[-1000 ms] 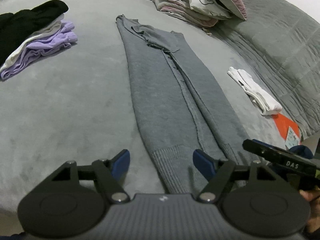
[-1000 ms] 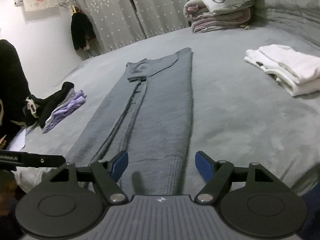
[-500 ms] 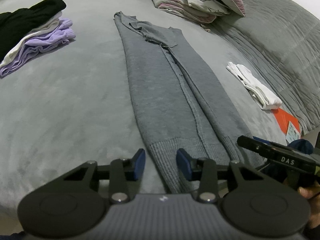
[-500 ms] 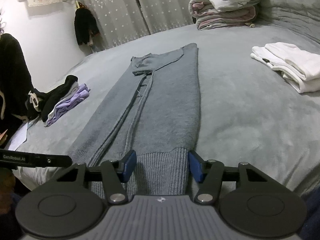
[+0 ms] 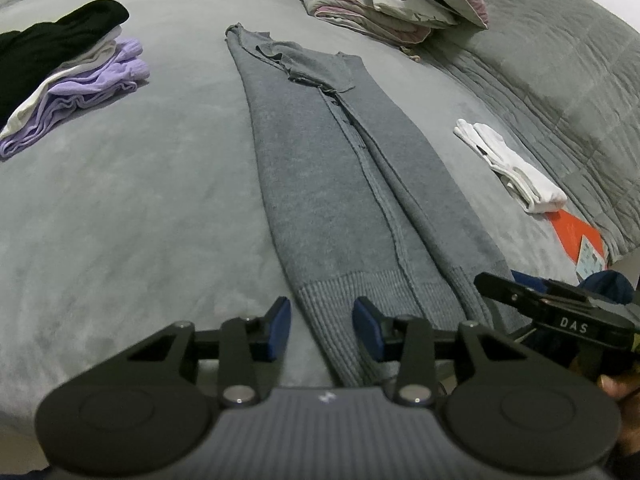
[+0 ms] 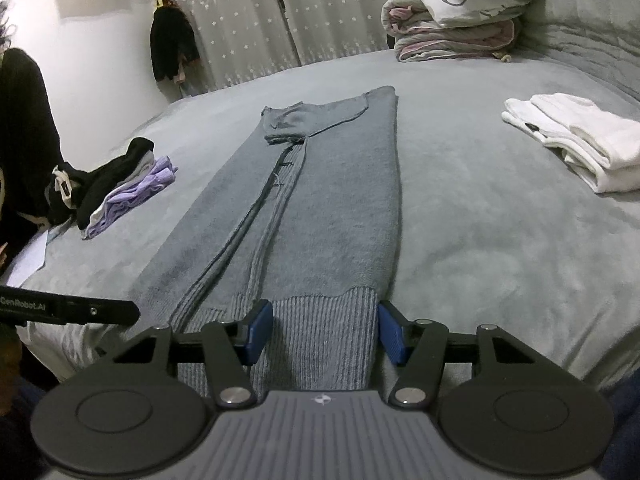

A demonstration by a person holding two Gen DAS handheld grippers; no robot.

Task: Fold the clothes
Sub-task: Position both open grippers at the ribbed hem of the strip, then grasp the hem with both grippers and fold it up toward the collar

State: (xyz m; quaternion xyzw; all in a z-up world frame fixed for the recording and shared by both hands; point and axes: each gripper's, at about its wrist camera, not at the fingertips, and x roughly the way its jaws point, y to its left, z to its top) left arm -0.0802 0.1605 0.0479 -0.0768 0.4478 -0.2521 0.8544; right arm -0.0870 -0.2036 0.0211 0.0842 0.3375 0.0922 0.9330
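Note:
A long grey knit garment [image 5: 340,184] lies flat on the grey bed, folded lengthwise into a narrow strip, ribbed hem toward me; it also shows in the right wrist view [image 6: 320,220]. My left gripper [image 5: 322,330] is open, its blue pads on either side of the hem's left corner. My right gripper [image 6: 324,332] is open, its pads spanning the hem's right part. Neither pad visibly presses the cloth.
A pile of black, white and lilac clothes [image 5: 68,80] lies at the left. Folded white clothes [image 6: 576,140] lie at the right. Stacked quilts and pillows [image 6: 460,12] sit at the bed's far end. An orange card [image 5: 580,236] lies near the bed's edge.
Both grippers have moved forward and down onto the hem. The jaws have narrowed from wide open a second ago; the left reopened slightly since half a second ago.

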